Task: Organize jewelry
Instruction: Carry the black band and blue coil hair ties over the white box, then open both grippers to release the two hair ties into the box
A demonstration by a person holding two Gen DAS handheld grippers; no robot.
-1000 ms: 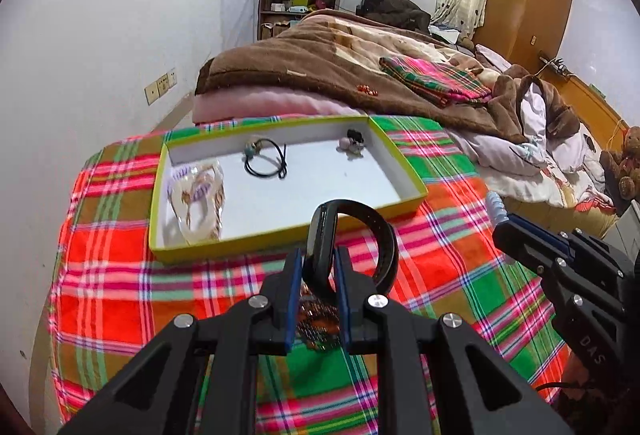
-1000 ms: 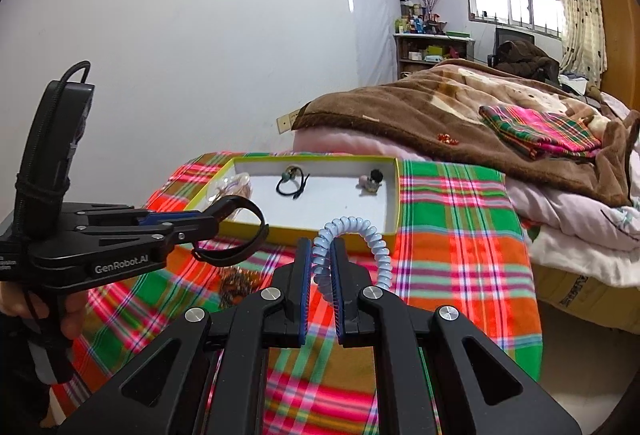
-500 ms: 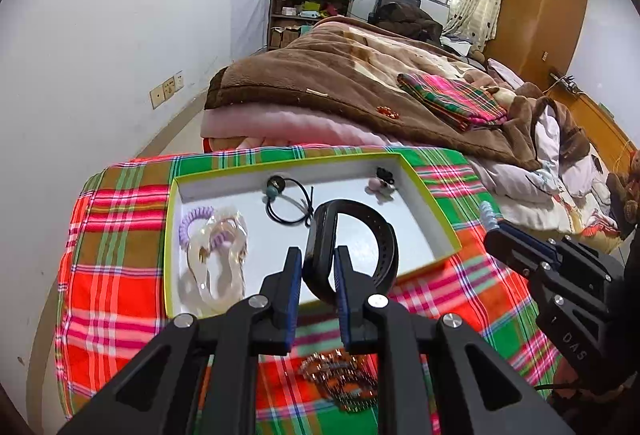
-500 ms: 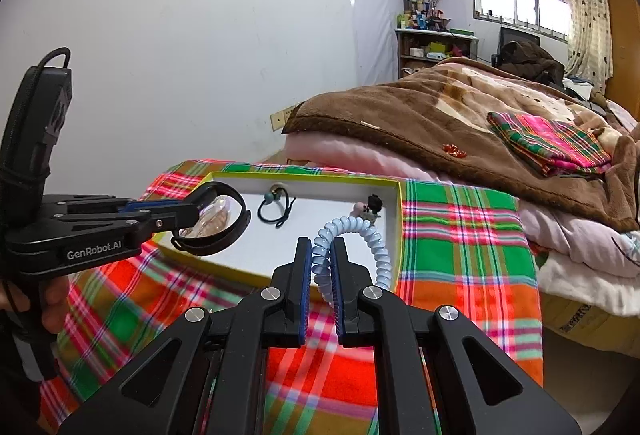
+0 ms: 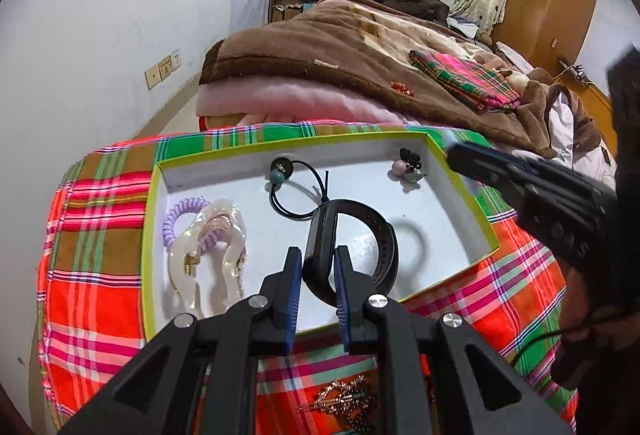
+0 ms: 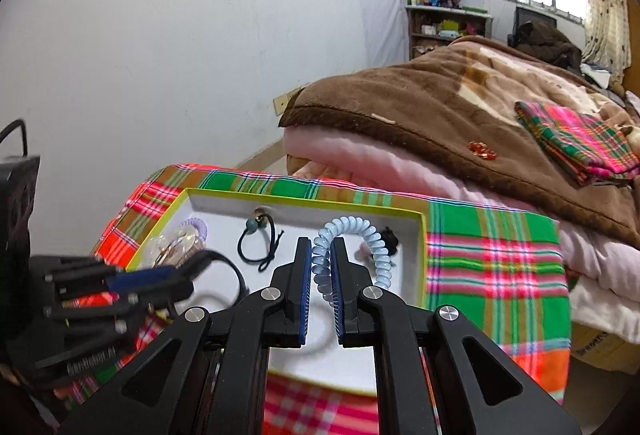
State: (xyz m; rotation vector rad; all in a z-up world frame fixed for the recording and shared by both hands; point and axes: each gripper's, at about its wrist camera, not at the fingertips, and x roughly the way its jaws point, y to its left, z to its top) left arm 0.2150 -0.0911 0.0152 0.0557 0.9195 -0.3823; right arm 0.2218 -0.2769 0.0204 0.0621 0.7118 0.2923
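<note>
The left claw (image 5: 316,289), low centre of its view, grips a black wristband (image 5: 352,251) above the tray (image 5: 150,235). The right claw (image 6: 320,275) pinches a pale blue coil tie (image 6: 360,239) over the tray's right half, near its green rim. Bare white floor shows mid-tray on the worktop (image 5: 80,275).

both wrist views close above tray (image 5: 152,219), facing bed (image 6: 460,107)
</note>
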